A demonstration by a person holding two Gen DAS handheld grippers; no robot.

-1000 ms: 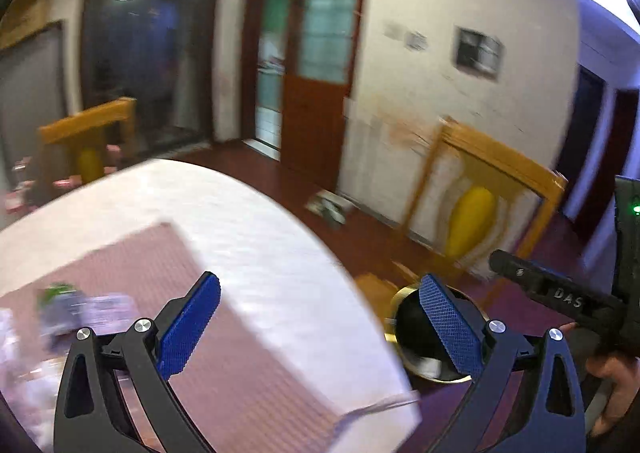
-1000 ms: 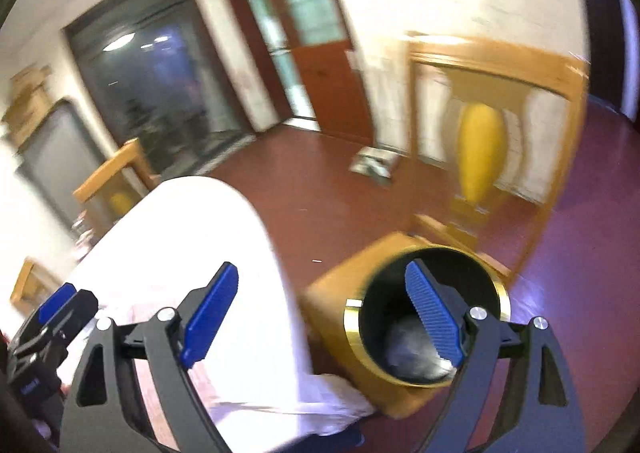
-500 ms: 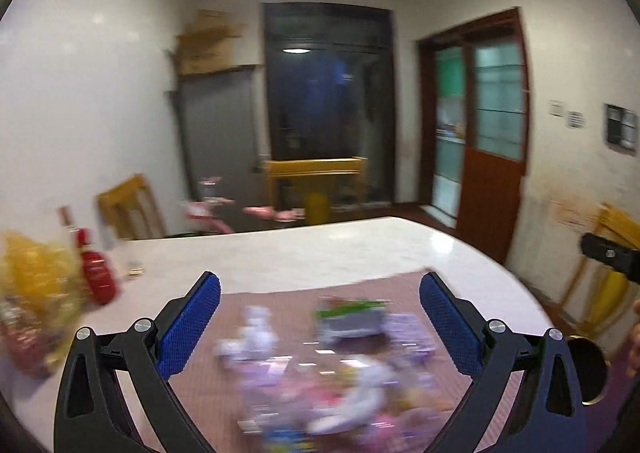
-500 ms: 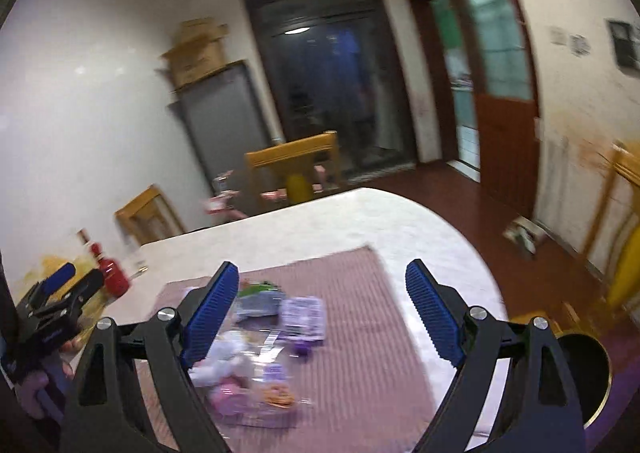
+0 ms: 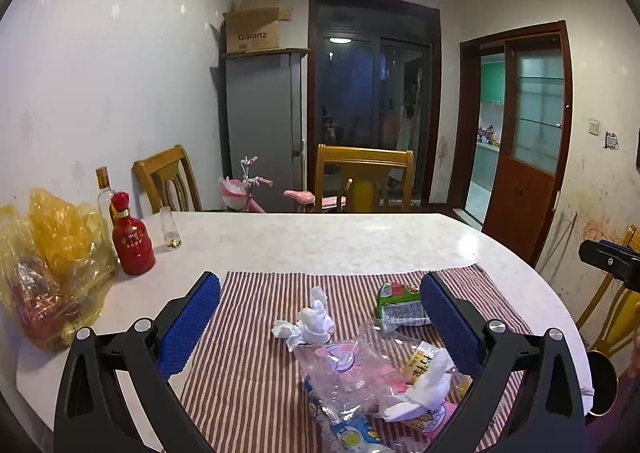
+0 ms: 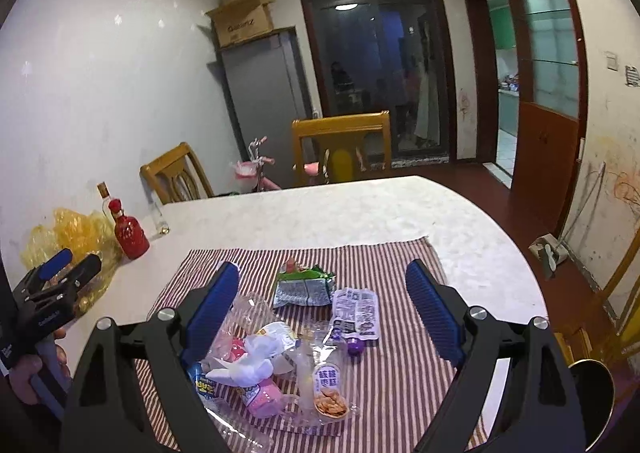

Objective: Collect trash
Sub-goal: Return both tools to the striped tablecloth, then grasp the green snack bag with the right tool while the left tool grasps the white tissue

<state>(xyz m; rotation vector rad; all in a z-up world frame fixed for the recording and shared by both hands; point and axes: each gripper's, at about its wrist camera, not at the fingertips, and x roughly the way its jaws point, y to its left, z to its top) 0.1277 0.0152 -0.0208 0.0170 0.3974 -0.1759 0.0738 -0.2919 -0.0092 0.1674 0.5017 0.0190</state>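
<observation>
Left wrist view: left gripper point(image 5: 320, 327) spread wide, empty, hovering level above the striped cloth point(image 5: 248, 357); crumpled tissue point(image 5: 310, 323) between its fingers, wrappers point(image 5: 376, 385) just below-right.

Right wrist view: right gripper point(image 6: 322, 313) wide, empty, tilted down; trash pile point(image 6: 288, 349) between its fingers; green packet point(image 6: 306, 287) just ahead.

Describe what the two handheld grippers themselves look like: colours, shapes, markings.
Both the left gripper and the right gripper have matte black angular arms with triangular cut-outs and silver round bolt heads. Each finger ends in a long blue pad with a fine knurled texture. Seen from the right wrist view, the left gripper's black body bears small white lettering, too small to read. No cables show.
</observation>
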